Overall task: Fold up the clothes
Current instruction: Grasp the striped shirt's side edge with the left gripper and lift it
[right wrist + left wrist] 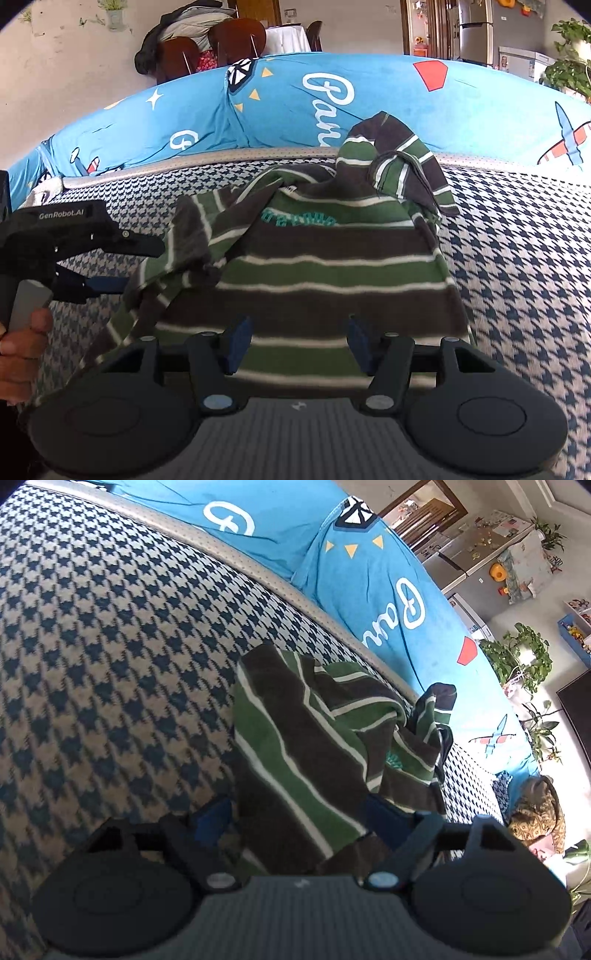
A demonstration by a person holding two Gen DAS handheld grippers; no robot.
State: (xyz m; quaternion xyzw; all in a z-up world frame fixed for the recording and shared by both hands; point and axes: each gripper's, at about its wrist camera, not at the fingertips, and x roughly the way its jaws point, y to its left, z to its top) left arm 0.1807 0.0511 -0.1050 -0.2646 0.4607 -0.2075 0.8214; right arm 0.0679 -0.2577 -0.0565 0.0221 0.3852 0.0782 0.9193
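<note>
A green, brown and white striped shirt (325,266) lies crumpled on the houndstooth cushion (517,258), one sleeve bunched up at the far side. My right gripper (299,343) hovers over the shirt's near hem, its blue pads (236,343) apart and the cloth lying flat beneath them. My left gripper (144,266) comes in from the left at the shirt's sleeve edge, its jaws apart. In the left wrist view the striped shirt (303,738) runs between the left gripper (297,814) fingers, which stand wide and do not press on it.
A blue printed sheet (369,110) covers the raised back behind a grey piped edge (221,158). A hand (18,332) holds the left gripper's handle. Chairs (221,40), a fridge (472,26) and potted plants (517,657) stand beyond.
</note>
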